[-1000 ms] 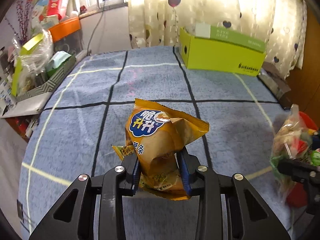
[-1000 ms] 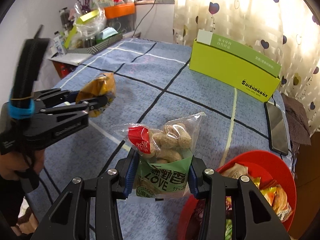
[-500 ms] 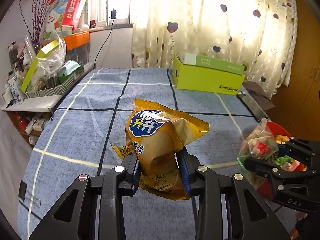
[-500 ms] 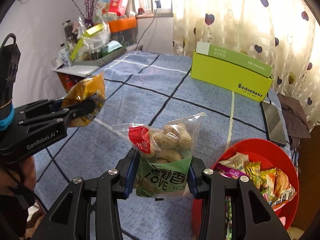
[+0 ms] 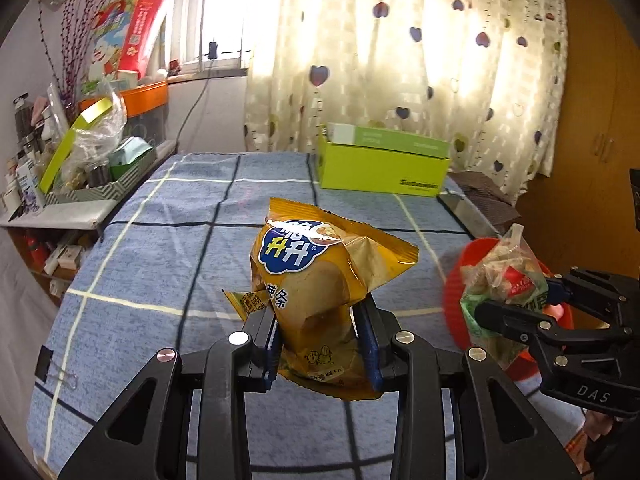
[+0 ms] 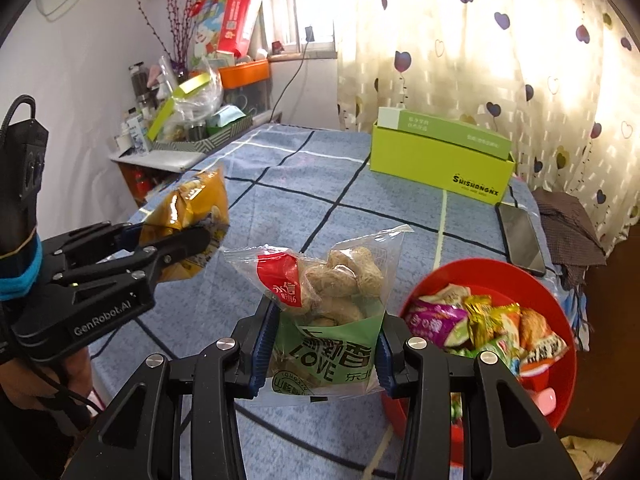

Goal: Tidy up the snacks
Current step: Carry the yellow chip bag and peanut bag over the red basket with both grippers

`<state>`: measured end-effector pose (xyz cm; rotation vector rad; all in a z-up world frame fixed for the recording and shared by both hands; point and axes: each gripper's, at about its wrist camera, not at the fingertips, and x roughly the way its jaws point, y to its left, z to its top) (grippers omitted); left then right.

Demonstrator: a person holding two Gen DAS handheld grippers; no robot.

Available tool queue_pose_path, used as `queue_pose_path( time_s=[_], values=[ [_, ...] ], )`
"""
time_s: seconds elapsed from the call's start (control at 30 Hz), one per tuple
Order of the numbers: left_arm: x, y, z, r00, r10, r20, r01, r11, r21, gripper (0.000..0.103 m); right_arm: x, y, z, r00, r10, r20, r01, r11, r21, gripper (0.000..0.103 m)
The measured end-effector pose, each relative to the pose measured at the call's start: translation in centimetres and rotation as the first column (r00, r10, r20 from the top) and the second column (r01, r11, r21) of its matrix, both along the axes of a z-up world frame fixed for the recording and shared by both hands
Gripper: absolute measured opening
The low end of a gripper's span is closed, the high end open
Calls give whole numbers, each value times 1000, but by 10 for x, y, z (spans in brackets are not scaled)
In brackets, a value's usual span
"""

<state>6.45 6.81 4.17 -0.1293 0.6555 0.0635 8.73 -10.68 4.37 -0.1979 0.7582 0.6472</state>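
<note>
Your left gripper (image 5: 320,344) is clamped on the yellow chip bag (image 5: 320,280), your right gripper (image 6: 320,354) on the green-and-clear nut bag (image 6: 328,312); both point downward over the blue table (image 6: 360,208). Only the right view shows the red bowl's (image 6: 500,276) wrapped snacks (image 6: 480,324).

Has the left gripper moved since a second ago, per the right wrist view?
Yes. The left gripper with its yellow snack bag sits higher and nearer the green box than before.

Blue checked cloth (image 5: 168,248) bare mid-table; green box (image 6: 440,160) blocks far edge; red bowl (image 6: 560,304), phone (image 6: 520,236) crowd right.
</note>
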Motion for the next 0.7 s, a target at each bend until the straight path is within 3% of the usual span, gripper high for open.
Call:
queue_pose_path(
  time_s=[0.7],
  values=[
    [2, -64, 4, 993, -116, -3, 116, 993, 9, 35, -7, -63, 2, 994, -111, 1, 111, 993, 40, 41]
  ],
)
